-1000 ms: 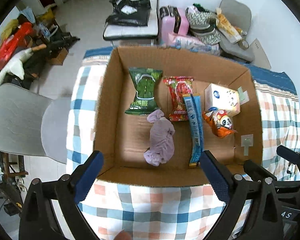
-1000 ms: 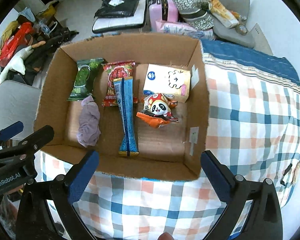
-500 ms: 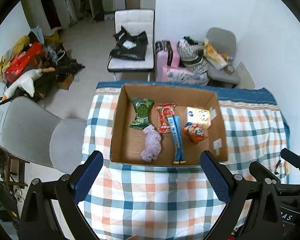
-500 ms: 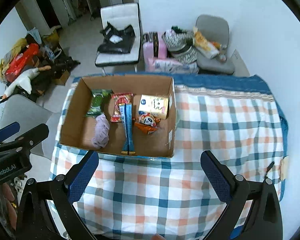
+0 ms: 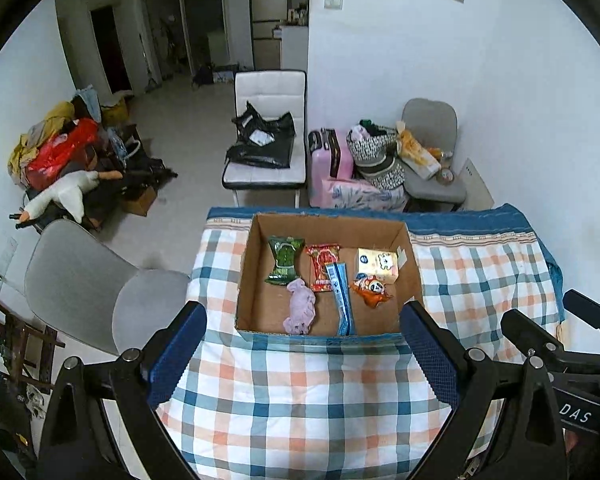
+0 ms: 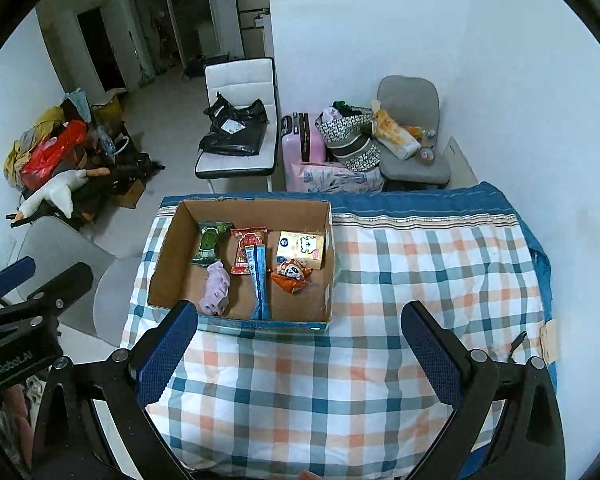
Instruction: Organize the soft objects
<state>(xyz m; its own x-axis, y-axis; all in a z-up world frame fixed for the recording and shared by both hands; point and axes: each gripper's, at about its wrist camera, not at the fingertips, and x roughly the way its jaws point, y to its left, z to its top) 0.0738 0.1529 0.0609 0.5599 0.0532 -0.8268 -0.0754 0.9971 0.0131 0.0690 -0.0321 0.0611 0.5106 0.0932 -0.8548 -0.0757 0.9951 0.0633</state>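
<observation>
An open cardboard box [image 5: 252, 272] [image 6: 162, 268] sits on a checked tablecloth [image 5: 300, 392] [image 6: 400, 280]. Inside lie a purple soft cloth [image 5: 300, 311] [image 6: 217, 293], a green packet [image 5: 284, 260] [image 6: 210, 242], a red packet [image 5: 322, 267] [image 6: 246, 250], a long blue packet [image 5: 341, 304] [image 6: 259, 282], a panda snack bag [image 5: 371, 290] [image 6: 292, 275] and a tissue pack [image 5: 378, 265] [image 6: 301, 249]. My left gripper [image 5: 304, 356] is open and empty, high above the table's near side. My right gripper [image 6: 300, 352] is open and empty, to the box's right.
A grey chair [image 5: 84, 288] stands left of the table. A white chair with a black bag [image 5: 266, 148], a pink suitcase [image 5: 332, 156] and a grey chair with bags [image 5: 428, 152] stand behind it. Piled items and a goose toy [image 5: 68, 192] lie on the floor at left.
Both grippers have risen and pulled back from the box; it looks much smaller now and more of the room shows. Both stay open. The box contents have not moved.
</observation>
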